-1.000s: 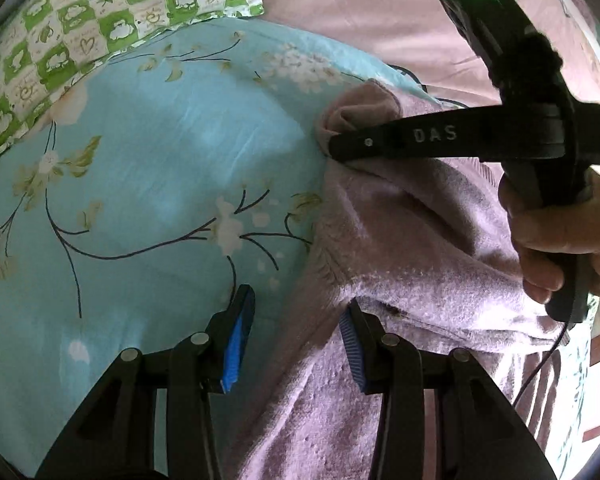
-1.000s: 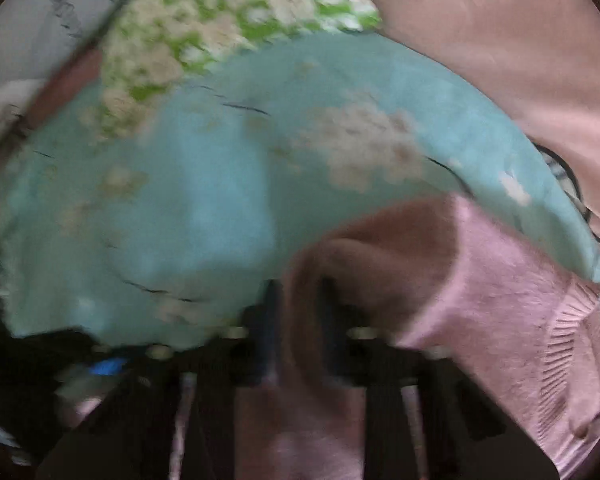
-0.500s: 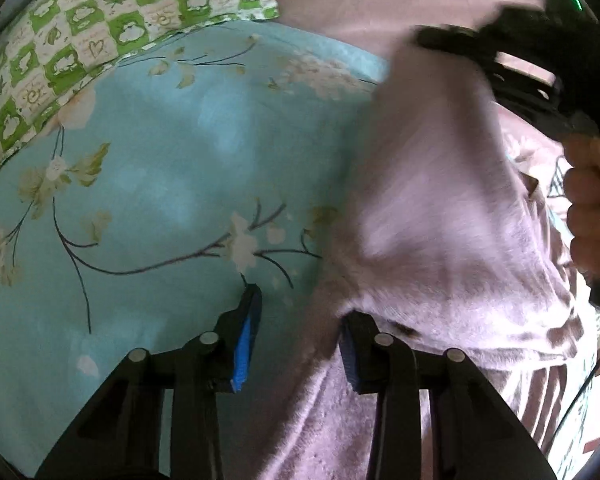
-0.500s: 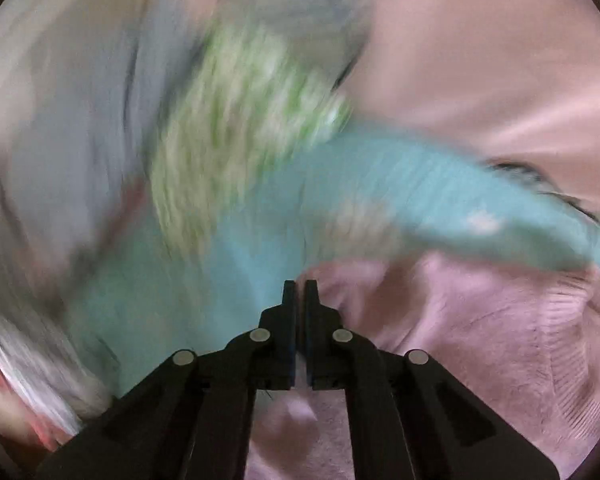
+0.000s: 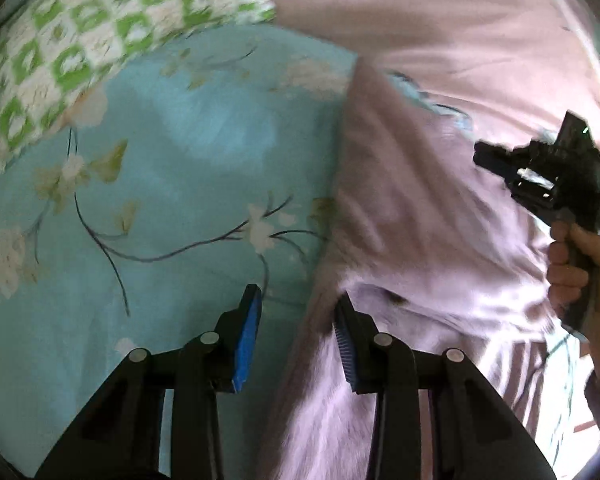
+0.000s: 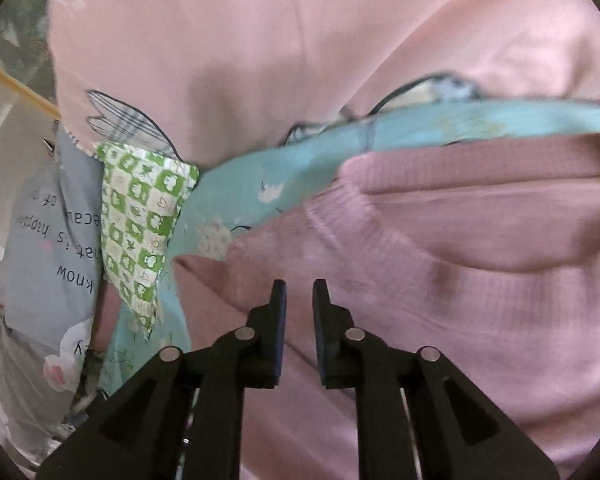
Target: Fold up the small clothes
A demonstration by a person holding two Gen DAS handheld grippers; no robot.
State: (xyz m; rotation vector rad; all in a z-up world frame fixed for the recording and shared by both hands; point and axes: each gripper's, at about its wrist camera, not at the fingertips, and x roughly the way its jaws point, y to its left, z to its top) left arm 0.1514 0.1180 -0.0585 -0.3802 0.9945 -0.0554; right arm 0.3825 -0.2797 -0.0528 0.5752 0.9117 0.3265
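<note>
One pink knitted sweater (image 6: 440, 280) lies on the turquoise floral bedsheet (image 5: 160, 160). Right gripper (image 6: 300, 292) hovers over it, jaws opening, nothing between. Left gripper (image 5: 298, 312), spread, straddles the sweater's edge.

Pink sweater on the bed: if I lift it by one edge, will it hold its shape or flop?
Likely floppy: the pink sweater is soft knit and already lies in folds and creases. It probably drags rather than slides, since the fuzzy knit rests on the blue floral sheet. The ribbed collar looks thicker, so it may give a firmer hold.
</note>
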